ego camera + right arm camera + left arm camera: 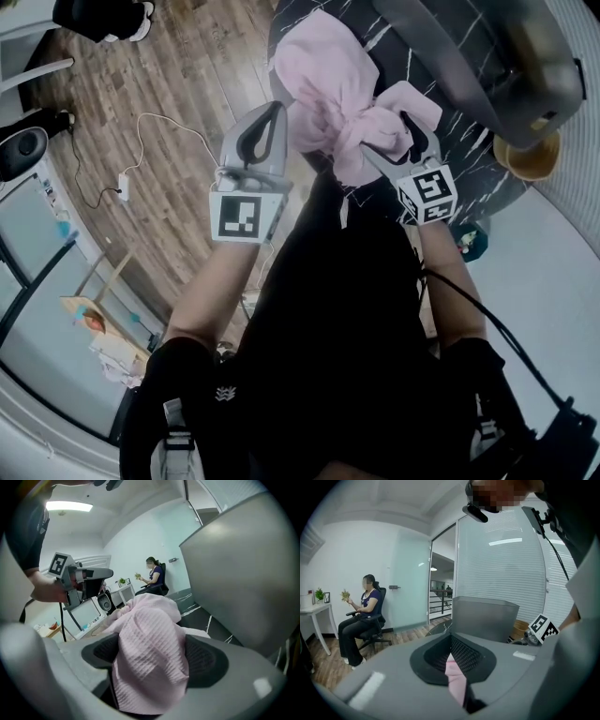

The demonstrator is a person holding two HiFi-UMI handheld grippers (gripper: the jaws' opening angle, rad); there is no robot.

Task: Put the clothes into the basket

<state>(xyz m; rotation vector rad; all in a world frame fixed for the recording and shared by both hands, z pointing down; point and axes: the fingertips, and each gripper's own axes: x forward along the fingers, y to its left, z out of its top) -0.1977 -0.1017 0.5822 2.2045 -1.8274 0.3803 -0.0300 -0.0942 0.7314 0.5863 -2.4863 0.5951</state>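
Note:
A pink ribbed cloth hangs bunched between my two grippers above the dark marble table. My left gripper is shut on a thin edge of the cloth, pinched between its dark pads. The right gripper stands with its jaws wide. A thick fold of the cloth lies between them, and both pads show beside it. The grey basket stands on the table at the upper right, close beyond the right gripper and its wall.
A round wooden bowl sits by the basket. A person sits on an office chair across the room. A white cable with a power strip lies on the wood floor, and a speaker stands at the left.

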